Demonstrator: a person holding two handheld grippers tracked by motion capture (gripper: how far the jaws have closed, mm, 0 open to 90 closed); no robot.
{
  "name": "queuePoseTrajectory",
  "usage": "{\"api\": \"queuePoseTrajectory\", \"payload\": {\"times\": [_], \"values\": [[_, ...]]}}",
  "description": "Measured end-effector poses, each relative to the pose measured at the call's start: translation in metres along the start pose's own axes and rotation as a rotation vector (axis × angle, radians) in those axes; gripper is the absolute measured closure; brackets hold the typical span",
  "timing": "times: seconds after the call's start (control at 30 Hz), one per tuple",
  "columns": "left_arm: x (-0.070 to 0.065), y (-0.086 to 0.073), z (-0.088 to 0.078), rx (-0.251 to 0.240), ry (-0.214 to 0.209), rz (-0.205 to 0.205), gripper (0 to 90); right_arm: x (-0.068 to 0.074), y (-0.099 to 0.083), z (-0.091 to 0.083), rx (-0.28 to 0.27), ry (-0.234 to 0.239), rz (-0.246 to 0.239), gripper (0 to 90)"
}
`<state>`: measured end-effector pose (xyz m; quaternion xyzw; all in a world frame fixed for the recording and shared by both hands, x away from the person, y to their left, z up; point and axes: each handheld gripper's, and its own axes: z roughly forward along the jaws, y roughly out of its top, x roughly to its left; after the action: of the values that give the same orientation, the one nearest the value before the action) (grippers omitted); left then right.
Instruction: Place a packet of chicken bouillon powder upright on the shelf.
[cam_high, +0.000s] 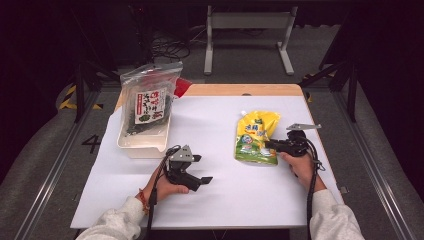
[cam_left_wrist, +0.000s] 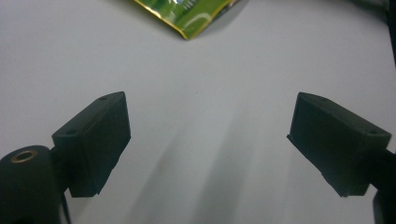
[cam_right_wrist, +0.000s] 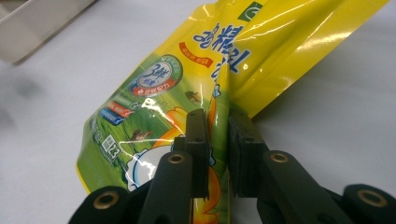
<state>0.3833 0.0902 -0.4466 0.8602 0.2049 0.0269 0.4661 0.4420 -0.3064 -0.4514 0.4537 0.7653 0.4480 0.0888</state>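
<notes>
A yellow and green refill pouch (cam_high: 256, 137) lies flat on the white table (cam_high: 220, 200), right of centre. My right gripper (cam_high: 270, 145) reaches it from the right, and its jaws pinch a raised fold of the pouch (cam_right_wrist: 205, 84) between the pads (cam_right_wrist: 198, 140). My left gripper (cam_high: 200, 170) rests low over the table near the front left, jaws wide apart with bare table between the pads (cam_left_wrist: 100, 140). A corner of the pouch (cam_left_wrist: 187, 14) shows at the top of the left gripper view.
A white tray (cam_high: 142, 145) at the back left holds a clear bag of dark dried food with a red and white label (cam_high: 149, 97). A metal stand (cam_high: 247, 30) is on the floor beyond the table. The tray's edge (cam_right_wrist: 37, 23) shows in the right gripper view.
</notes>
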Motion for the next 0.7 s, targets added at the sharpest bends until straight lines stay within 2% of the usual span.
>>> {"api": "queuePoseTrajectory", "payload": {"times": [0.03, 0.1, 0.17, 0.2, 0.27, 0.33, 0.57, 0.63, 0.7], "values": [[0.001, 0.001, 0.0, 0.001, -0.006, -0.003, 13.3, 0.004, 0.0, 0.001, 0.0, 0.005, -0.02, 80.2], [0.003, 0.003, 0.002, -0.004, -0.018, -0.015, 13.2, 0.016, -0.003, 0.004, 0.009, 0.058, -0.055, 81.8], [0.006, 0.004, 0.004, -0.009, -0.036, -0.051, 12.7, 0.027, -0.006, 0.007, 0.015, 0.084, -0.093, 82.4], [0.007, 0.004, 0.006, 0.0, -0.041, -0.062, 12.7, 0.034, -0.007, 0.008, 0.017, 0.11, -0.11, 82.9], [0.008, 0.003, 0.012, 0.018, -0.058, -0.076, 12.6, 0.043, -0.009, 0.01, 0.025, 0.127, -0.132, 83.3], [0.008, 0.003, 0.018, 0.045, -0.044, -0.092, 12.2, 0.053, -0.011, 0.013, 0.021, 0.155, -0.148, 83.5], [0.017, 0.0, 0.024, 0.046, -0.076, -0.175, 11.3, 0.067, -0.013, 0.015, -0.012, 0.181, -0.178, 84.5], [0.017, 0.0, 0.028, 0.051, -0.088, -0.176, 11.3, 0.071, -0.013, 0.014, -0.018, 0.204, -0.196, 84.6], [0.016, 0.001, 0.031, 0.063, -0.098, -0.176, 11.0, 0.073, -0.013, 0.014, -0.021, 0.206, -0.2, 84.6]]}}
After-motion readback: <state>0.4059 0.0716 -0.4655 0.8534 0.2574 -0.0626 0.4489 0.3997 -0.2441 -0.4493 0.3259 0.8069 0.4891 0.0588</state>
